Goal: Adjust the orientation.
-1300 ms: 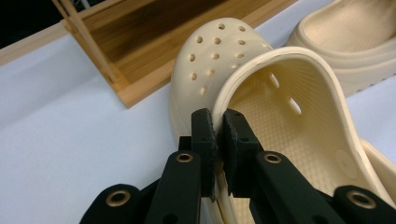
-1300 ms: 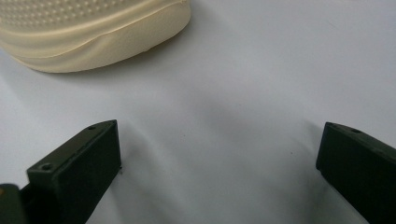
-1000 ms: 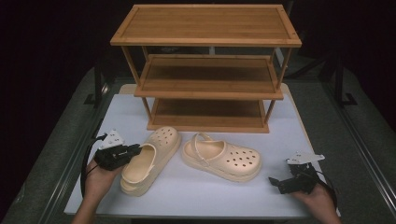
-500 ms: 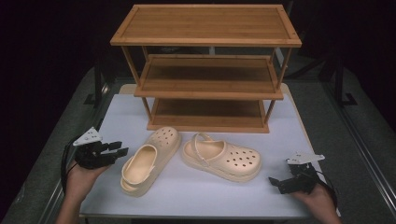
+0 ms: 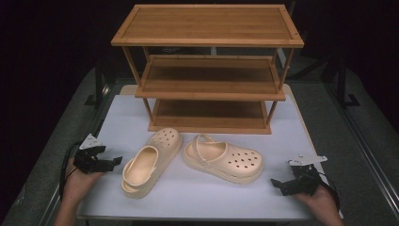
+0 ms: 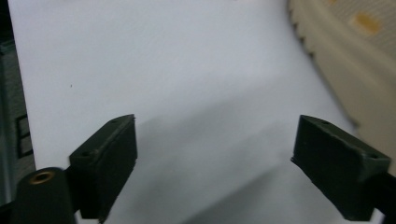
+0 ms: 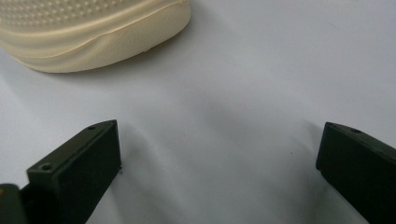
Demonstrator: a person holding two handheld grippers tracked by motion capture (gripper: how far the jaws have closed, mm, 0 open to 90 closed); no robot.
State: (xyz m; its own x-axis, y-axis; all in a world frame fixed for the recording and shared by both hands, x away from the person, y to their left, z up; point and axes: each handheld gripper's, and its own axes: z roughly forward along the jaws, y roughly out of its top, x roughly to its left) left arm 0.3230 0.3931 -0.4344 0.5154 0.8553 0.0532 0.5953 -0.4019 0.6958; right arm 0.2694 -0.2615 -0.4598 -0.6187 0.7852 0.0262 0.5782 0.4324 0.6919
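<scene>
My left gripper (image 5: pixel 114 161) gapes at lower left, just beside the cream perforated foam clog (image 5: pixel 151 161); right gripper (image 5: pixel 275 183) gapes lower right; smooth white tabletop (image 5: pixel 207 190) beneath.

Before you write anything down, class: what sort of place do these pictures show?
Probably a staged recording bench, not a home: a white table against dark surroundings, a bare wooden shoe rack, a pair of beige clogs, and hand-held grippers, left gripper and right gripper.

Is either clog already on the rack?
No, both clogs, left one and right one, lie on the white table before the wooden rack.
</scene>
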